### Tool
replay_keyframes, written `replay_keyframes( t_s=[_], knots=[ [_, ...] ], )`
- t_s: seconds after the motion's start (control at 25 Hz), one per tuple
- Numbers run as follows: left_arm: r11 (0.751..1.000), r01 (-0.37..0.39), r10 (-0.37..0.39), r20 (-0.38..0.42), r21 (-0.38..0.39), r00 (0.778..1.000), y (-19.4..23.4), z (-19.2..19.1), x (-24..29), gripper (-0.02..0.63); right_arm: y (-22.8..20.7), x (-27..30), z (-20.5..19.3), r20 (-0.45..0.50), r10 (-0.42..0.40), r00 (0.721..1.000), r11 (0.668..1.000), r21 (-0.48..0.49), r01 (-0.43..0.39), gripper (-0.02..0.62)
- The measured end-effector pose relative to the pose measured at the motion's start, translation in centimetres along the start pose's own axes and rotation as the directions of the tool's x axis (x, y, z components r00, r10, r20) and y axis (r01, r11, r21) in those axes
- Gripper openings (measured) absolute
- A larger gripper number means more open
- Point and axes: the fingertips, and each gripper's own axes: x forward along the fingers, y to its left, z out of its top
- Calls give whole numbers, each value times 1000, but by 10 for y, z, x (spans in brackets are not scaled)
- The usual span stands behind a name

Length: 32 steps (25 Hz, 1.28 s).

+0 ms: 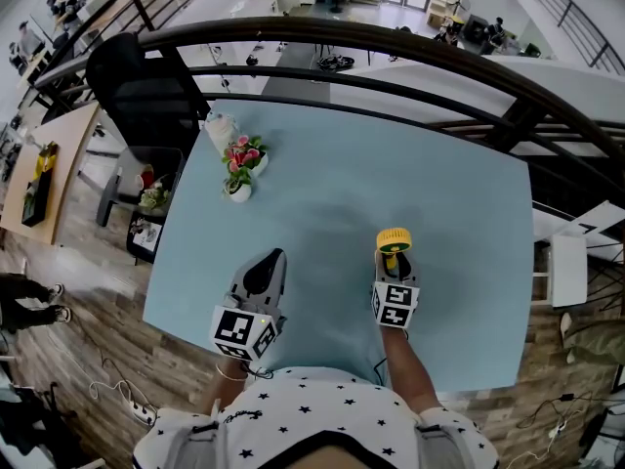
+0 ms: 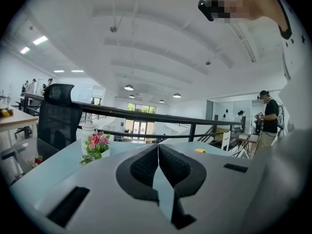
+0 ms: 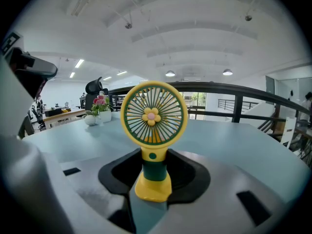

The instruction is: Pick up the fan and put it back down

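On a light blue surface (image 1: 410, 154), toward its near right part, a small yellow fan (image 3: 153, 116) with a green stem and a yellow flower at the middle of its grille. Upright, with the grille facing the camera of the right gripper. Grasped at the green stem by the right gripper (image 1: 394, 268): jaws clenched on both sides of the stem, black pads pressing on it, the wider yellow base just below them. Not possible to tell whether the base touches the surface or hangs just above it.

To the left of the fan, close to the near edge, the left gripper (image 1: 267, 259), with nothing inside: jaws closed, the two black pads meeting at their tips. Well apart from the fan, pointing toward the far side.

At the far left of the surface, a small white pot of pink flowers (image 1: 239, 172). Just beyond it, at the far left corner, a white bottle-like thing (image 1: 220, 125), too small to name with certainty. Behind that corner, off the surface, a black office chair (image 1: 137, 86). Along the far side, a dark curved railing (image 1: 410, 42). In the left gripper view, at the right, a standing person (image 2: 268, 118) in dark clothes, far from the surface.
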Motion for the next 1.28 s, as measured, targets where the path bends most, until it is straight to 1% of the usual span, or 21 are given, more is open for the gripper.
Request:
replay_keyframes(
  t_s=[1.0,1.16,1.28],
  knots=[
    [1000,7,-7,15,3,1000,-5,6,-5,29,1,-3,-2,0,-15,1000,1000,-5,15,164],
    [1000,8,-8,19,2,1000,-6,5,-5,29,2,-4,-2,1,-8,1000,1000,4,8,184],
    [1000,12,-12,22,1,1000,-7,5,-6,29,5,-9,0,7,-4,1000,1000,22,4,187]
  ],
)
